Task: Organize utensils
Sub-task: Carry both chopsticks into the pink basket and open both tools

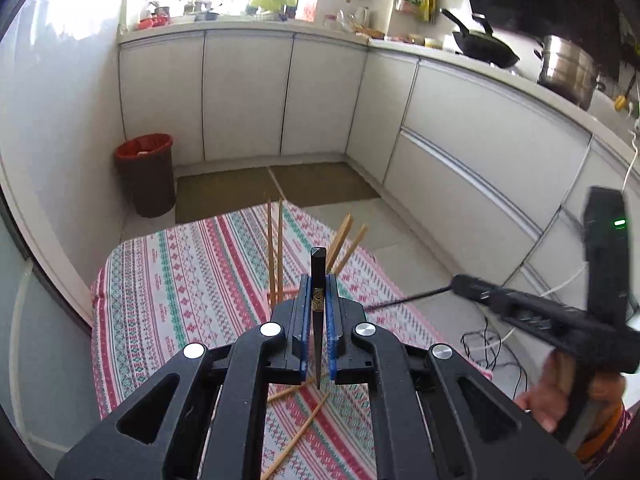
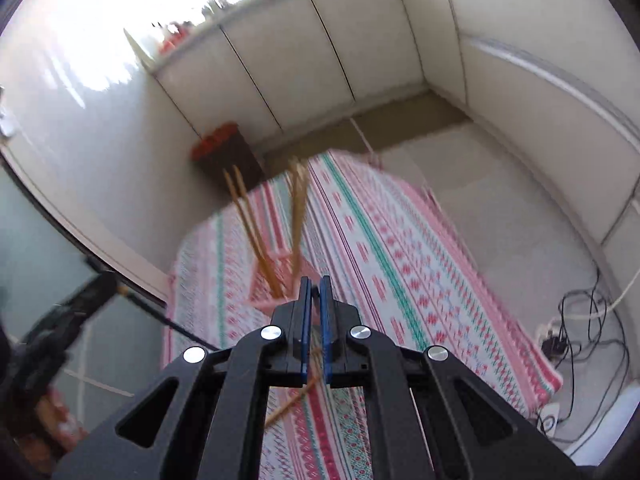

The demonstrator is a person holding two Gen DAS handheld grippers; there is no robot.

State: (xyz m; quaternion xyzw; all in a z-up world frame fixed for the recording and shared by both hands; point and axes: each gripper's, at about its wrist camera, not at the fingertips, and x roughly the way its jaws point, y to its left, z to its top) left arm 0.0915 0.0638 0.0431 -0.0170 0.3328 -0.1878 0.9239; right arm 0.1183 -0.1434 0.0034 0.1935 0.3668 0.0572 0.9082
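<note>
Left tongs (image 1: pixel 317 312) clamped on black chopstick (image 1: pixel 318 276); right tongs (image 2: pixel 314 304) closed on wooden chopstick (image 2: pixel 310 384). Pink holder (image 2: pixel 280 280), frame centre on surface (image 2: pixel 400 248): you lower tips first, keep sticks upright.

Chopsticks (image 1: pixel 275 248) stand in a holder (image 2: pixel 280 280) on the table (image 1: pixel 180 280) (more lie loose nearer us). A bin (image 1: pixel 147 174) sits behind on the floor.

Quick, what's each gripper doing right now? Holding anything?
Left gripper: shut on a black chopstick.
Right gripper: shut on a thin wooden chopstick, though the picture is blurry.
</note>
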